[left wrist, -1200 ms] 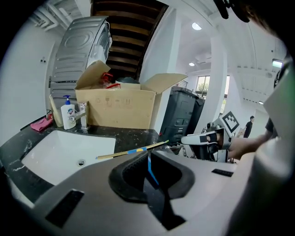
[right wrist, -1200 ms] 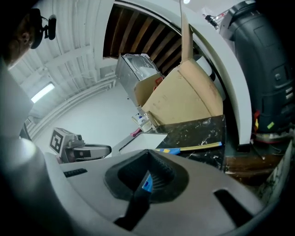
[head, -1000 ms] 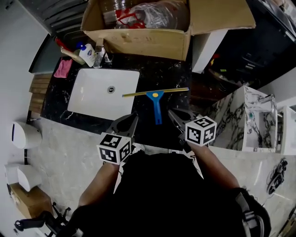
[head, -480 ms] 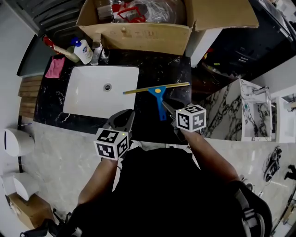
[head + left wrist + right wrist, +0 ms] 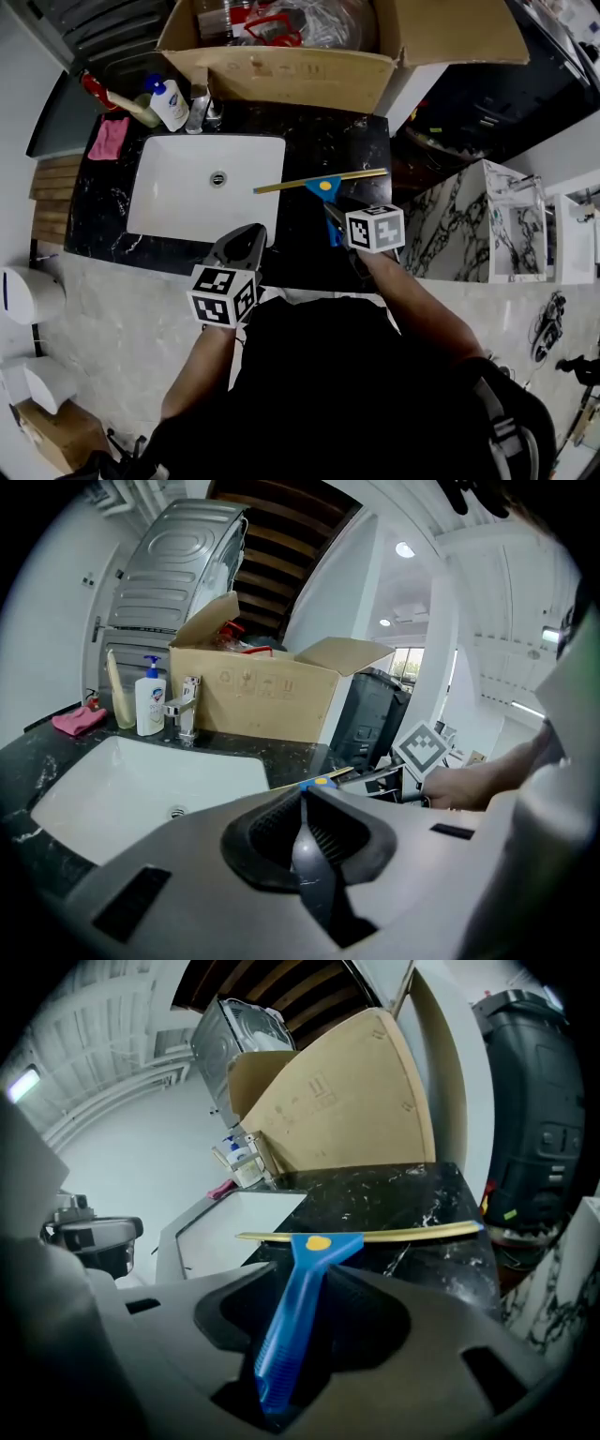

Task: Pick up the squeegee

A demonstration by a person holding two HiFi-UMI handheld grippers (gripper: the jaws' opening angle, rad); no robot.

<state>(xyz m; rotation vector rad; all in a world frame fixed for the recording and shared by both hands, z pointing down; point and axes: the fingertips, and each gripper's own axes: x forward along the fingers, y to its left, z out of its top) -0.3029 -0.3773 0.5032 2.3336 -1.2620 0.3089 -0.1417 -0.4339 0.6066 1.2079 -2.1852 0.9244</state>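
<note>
Since the earlier frame, my right gripper [image 5: 336, 216] has dropped forward over the squeegee [image 5: 323, 186]. The squeegee lies flat on the black bench [image 5: 328, 141] beside the sink [image 5: 178, 192], handle toward me. The jaws have just been opening and now stand wide astride the blue handle without pressing it, placed to close. My left gripper [image 5: 302, 794] hovers closed and empty. The soap bottle [image 5: 169, 103] label is too small to read.

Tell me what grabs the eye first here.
The blue squeegee lies on the black counter, its handle between the jaws of the right gripper, which have just been opening and do not press it. A white sink sits to its left, an open cardboard box behind.
</note>
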